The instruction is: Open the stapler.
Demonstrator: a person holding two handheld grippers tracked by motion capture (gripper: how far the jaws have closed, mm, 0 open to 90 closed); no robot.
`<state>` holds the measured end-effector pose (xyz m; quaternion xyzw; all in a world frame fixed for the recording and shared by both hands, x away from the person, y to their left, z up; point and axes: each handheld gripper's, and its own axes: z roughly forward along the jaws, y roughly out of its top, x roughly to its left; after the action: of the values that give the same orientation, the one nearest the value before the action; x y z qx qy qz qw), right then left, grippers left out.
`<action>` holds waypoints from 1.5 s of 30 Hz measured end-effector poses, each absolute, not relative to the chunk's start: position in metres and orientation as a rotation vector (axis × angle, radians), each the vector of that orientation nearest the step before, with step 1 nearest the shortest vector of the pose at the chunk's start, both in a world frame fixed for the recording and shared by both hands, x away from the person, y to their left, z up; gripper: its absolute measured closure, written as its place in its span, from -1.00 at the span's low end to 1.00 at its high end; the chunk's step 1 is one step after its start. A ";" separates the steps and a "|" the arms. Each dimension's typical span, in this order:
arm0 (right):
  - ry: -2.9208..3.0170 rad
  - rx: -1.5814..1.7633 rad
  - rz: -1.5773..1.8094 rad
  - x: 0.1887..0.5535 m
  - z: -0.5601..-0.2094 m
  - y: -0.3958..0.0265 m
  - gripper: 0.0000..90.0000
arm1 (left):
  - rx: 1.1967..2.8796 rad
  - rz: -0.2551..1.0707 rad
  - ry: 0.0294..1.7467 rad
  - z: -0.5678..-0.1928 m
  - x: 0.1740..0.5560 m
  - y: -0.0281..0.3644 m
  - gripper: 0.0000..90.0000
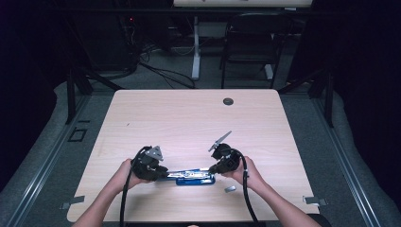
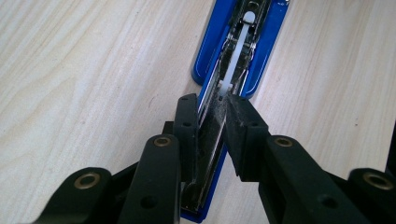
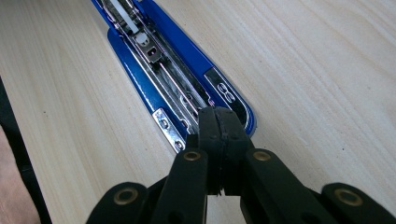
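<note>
1. Where the person's forearms come in at the near edge of the desk [image 1: 142, 113], the left hand [image 1: 124, 174] and the right hand [image 1: 248, 172] each hold a claw, and a small silver piece [image 1: 230, 189] lies on the wood just near of the right one.
2. Between them, close to the near edge, lies a blue stapler [image 1: 195, 178], opened flat with its metal channel facing up.
3. The left claw [image 2: 210, 119] is narrowed around the stapler's upright metal arm [image 2: 208, 140], one jaw on each side of it, gripping it at that end.
4. The right claw [image 3: 219, 126] is clenched, jaws pressed together with no visible gap, its tip over the stapler's rounded end beside the anvil plate [image 3: 226, 93]; whether it pinches anything I cannot tell.
5. Farther off, a dark round grommet [image 1: 228, 101] sits near the far edge, and a chair [image 1: 250, 42] stands beyond.
</note>
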<state>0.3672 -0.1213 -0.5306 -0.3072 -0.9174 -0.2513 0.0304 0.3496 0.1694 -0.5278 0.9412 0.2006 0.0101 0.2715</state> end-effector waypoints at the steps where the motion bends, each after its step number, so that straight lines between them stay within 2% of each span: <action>1: -2.827 -0.947 -0.775 0.367 -0.531 -0.122 1.00 | 2.536 0.028 0.538 -0.528 0.350 0.169 0.66; 8: -2.870 -0.925 -0.776 0.364 -0.530 -0.119 0.99 | 2.548 0.044 0.515 -0.527 0.348 0.169 0.64; 16: -2.870 -0.910 -0.805 0.363 -0.527 -0.120 0.99 | 2.568 0.051 0.480 -0.526 0.346 0.166 0.42; 18: -2.862 -0.912 -0.820 0.362 -0.526 -0.121 0.98 | 2.602 0.088 0.512 -0.527 0.348 0.166 0.26; 27: -2.855 -0.905 -0.819 0.363 -0.525 -0.122 0.97 | 2.662 0.038 0.488 -0.535 0.350 0.168 0.25; 29: -2.843 -0.888 -0.846 0.363 -0.524 -0.123 0.84 | 2.650 0.025 0.480 -0.537 0.351 0.170 0.27; 34: -2.867 -0.850 -0.847 0.361 -0.522 -0.121 0.81 | 2.662 0.034 0.438 -0.538 0.350 0.170 0.31; 37: -2.882 -0.804 -0.830 0.359 -0.521 -0.121 0.64 | 2.662 0.033 0.423 -0.538 0.351 0.170 0.31; 45: -2.914 -0.789 -0.830 0.356 -0.513 -0.135 0.40 | 2.654 0.014 0.420 -0.538 0.354 0.171 0.31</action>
<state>0.3558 -0.1348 -0.5133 -0.2520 -0.9307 -0.2651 0.0055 0.3536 0.1709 -0.5385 0.9623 0.1523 0.0049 0.2253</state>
